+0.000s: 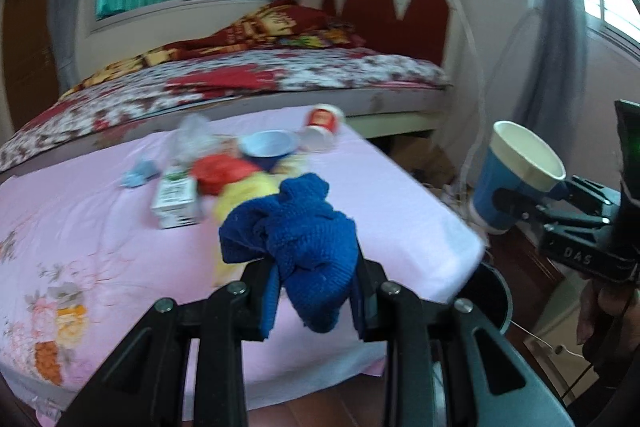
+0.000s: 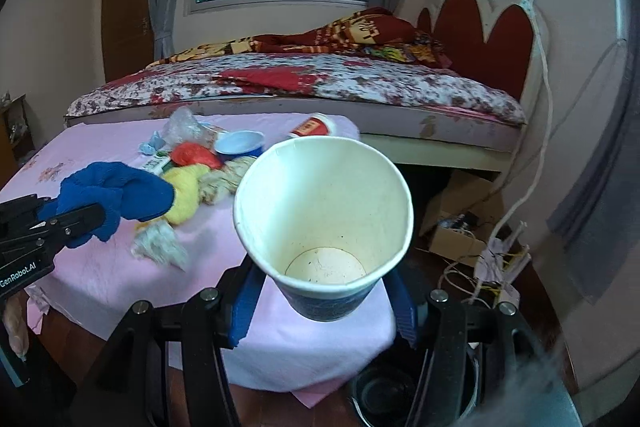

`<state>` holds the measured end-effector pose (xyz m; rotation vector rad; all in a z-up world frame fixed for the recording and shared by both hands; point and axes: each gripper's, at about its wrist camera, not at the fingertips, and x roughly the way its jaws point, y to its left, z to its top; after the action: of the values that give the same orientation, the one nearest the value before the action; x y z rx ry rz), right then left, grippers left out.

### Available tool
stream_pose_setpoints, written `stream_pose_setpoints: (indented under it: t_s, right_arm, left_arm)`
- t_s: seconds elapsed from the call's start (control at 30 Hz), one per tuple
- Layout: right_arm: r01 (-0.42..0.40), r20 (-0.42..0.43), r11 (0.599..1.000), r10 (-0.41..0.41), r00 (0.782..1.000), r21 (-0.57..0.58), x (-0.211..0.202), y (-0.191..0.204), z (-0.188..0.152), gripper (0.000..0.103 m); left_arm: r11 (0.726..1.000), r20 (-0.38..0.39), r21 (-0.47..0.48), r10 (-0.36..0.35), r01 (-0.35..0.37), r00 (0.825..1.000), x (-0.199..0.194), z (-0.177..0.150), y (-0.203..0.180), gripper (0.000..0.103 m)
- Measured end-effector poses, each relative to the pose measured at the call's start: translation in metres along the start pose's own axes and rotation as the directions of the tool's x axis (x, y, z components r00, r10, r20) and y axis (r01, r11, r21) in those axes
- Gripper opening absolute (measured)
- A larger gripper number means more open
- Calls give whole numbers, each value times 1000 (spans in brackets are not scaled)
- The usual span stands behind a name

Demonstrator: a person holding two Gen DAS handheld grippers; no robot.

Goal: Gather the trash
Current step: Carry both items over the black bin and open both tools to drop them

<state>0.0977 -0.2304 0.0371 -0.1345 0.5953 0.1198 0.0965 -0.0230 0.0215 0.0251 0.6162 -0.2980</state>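
The pink-clothed table (image 2: 100,279) ends in a rounded corner just in front of both grippers, with wooden floor below it and a dark round bin (image 2: 384,391) standing at the corner's foot, at about 5 o'clock from the table's centre. Beyond the far edge runs the bed (image 2: 320,83), close alongside; to the right the floor holds a cardboard box (image 2: 452,223) and loose cables (image 2: 492,267), so open room lies mostly above the near corner. The left gripper (image 1: 312,291) is clamped on a blue knitted cloth (image 1: 296,227), bunched upward with a tail hanging between the fingers, lifted over the table's near part. The right gripper (image 2: 324,307) pinches a blue paper cup (image 2: 324,223) by its lower wall; its long axis tilts, mouth toward 12 o'clock and leaning back at the camera, empty inside. The remaining clutter sits mid-table: a small carton (image 1: 176,199), a red crumpled wrapper (image 1: 220,171), a yellow cloth (image 1: 240,199), a blue bowl (image 1: 268,147), and a red cup (image 1: 324,123) tipped on its side. Only the right wrist view shows a crumpled whitish wad (image 2: 160,247) near the table's edge and the bin's interior; the left view shows the cup from outside at 3 o'clock, off the table's edge.
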Motion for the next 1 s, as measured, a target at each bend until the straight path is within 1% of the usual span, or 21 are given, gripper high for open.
stream_pose_setpoints:
  t_s: [0.07, 0.23, 0.37, 0.43, 0.57, 0.77, 0.9, 0.97, 1.0]
  right_arm:
    - [8, -2, 1000, -8, 1000, 12, -7, -15, -9, 60]
    - [60, -26, 997, -59, 998, 49, -21, -55, -31, 60]
    - [104, -56, 990, -99, 993, 92, -28, -87, -53, 60]
    - [126, -75, 986, -119, 990, 107, -32, -101, -65, 60]
    - [145, -111, 983, -132, 985, 117, -35, -121, -87, 60]
    - [149, -161, 983, -132, 978, 103, -28, -142, -117, 60]
    - [141, -200, 984, -118, 973, 108, -15, -157, -135, 60]
    - [132, -221, 986, -107, 969, 103, -3, -162, -143, 60]
    - [128, -232, 987, -102, 967, 98, 4, -165, -147, 60]
  left_arm:
    - [999, -5, 23, -37, 37, 999, 3, 0, -20, 30]
    - [990, -28, 74, -117, 119, 993, 10, -3, -67, 30]
    - [978, -56, 104, -175, 180, 983, 17, -7, -100, 30]
    - [970, -77, 114, -206, 214, 976, 22, -12, -116, 30]
    - [954, -121, 130, -255, 270, 959, 33, -22, -145, 30]
    - [941, -171, 124, -293, 315, 941, 50, -36, -180, 30]
    - [939, -207, 90, -309, 333, 928, 70, -46, -195, 30]
    - [938, -235, 72, -315, 340, 919, 84, -54, -203, 30]
    - [938, -243, 68, -314, 339, 918, 89, -57, -206, 30]
